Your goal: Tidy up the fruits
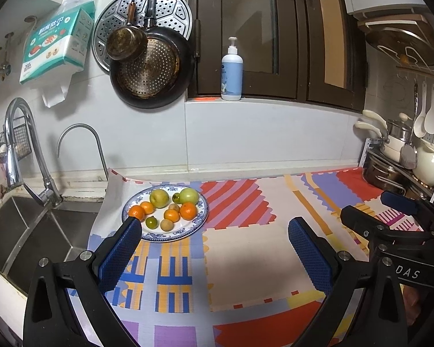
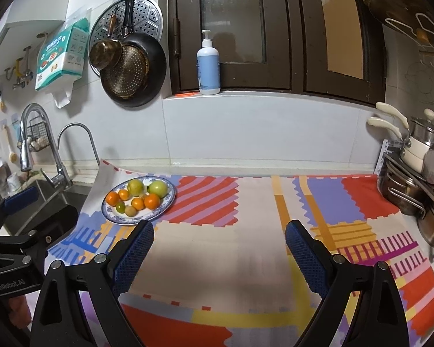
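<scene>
Blue-and-white porcelain plate (image 1: 201, 219) carries all the fruit in view: two green apples (image 1: 159, 198), several orange tangerines (image 1: 188, 211), a small green citrus (image 1: 151, 222) and a pale brown round fruit (image 1: 167, 225). The pieces lie mixed, close together and partly touching. No fruit shows on the mat outside the plate.

Governing relation: from my left hand-held gripper (image 1: 215, 253) the plate lies at 11 o'clock, near, with the left finger tip overlapping the plate rim in that view. From my right hand-held gripper (image 2: 220, 253) the plate (image 2: 108, 212) lies at 10 o'clock, farther off and across the left unit. I judge the left one nearer. The fruits are round, so no long axis constrains the approach.

Both units stand wide, with nothing between the blue pads (image 1: 309, 256).

Surface: the table is covered by a patterned mat (image 1: 246, 260) of red, purple, yellow and cream blocks, flat and bare at 12 o'clock of both units. A sink (image 1: 29, 231) with a faucet (image 1: 17, 144) adjoins at 9 o'clock; a pot rack (image 2: 413, 185) stands at 3 o'clock.

Fruit gathered on one plate fits either a pile awaiting sorting or a finished collection; I cannot tell which.
</scene>
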The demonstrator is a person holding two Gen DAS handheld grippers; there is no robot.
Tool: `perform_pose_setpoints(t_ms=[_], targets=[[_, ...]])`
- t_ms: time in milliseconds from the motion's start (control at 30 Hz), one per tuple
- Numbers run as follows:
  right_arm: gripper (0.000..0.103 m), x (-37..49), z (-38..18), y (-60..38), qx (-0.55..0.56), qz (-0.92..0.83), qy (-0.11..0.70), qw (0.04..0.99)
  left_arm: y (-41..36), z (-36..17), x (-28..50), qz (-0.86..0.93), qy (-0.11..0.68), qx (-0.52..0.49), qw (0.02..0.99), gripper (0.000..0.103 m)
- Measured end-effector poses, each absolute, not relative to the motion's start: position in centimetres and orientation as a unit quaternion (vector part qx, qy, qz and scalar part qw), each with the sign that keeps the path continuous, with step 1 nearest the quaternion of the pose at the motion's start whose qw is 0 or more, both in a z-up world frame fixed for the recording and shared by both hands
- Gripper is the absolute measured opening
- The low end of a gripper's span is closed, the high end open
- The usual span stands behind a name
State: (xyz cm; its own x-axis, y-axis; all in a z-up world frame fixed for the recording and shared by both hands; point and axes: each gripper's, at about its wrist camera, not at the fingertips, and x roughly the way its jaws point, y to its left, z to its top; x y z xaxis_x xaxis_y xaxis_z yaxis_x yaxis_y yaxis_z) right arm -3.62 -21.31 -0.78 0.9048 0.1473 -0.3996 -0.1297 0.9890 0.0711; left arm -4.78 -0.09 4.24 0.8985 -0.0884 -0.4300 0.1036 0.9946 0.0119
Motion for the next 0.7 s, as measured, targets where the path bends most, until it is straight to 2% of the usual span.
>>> perform_pose_setpoints(t_ms=[700], targets=[[0.093,-3.37,-0.95,-20.94,0.023,0.072,0.208,0.975,0.08,4.08,-4.52,-0.044,0.224,0.013,0.974,0.103]])
